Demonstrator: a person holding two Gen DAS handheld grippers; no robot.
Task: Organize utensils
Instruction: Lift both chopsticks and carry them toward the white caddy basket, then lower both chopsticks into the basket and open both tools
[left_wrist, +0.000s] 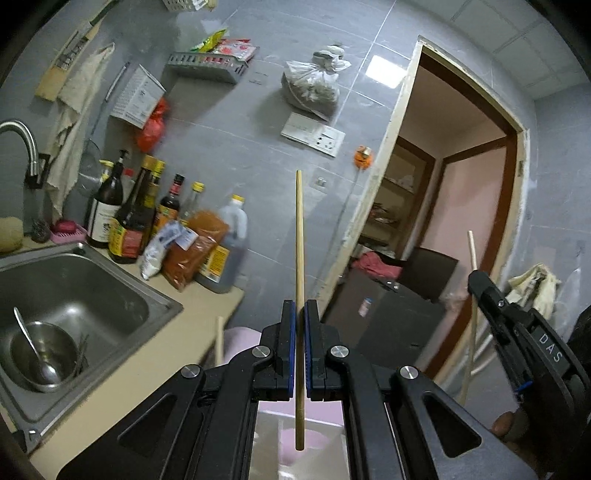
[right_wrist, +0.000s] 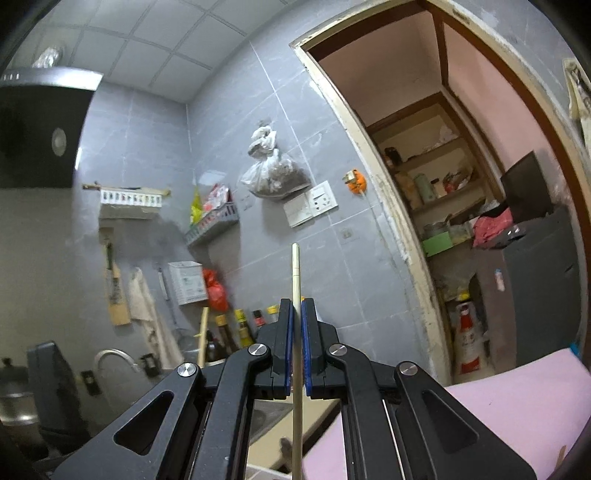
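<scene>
Two chopsticks (left_wrist: 299, 258) (right_wrist: 296, 273) (one per gripper).

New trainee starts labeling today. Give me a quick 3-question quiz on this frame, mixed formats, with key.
1. True or false: the left gripper is shut on a chopstick.
2. Multiple choice: what lies in the steel bowl in the sink? A) fork B) spoon C) knife
3. Fill in: the right gripper holds a pale ____.

Key:
1. True. The stick stands upright between the pads.
2. B, the spoon.
3. Chopstick; it also shows at the right edge of the left wrist view.
</scene>
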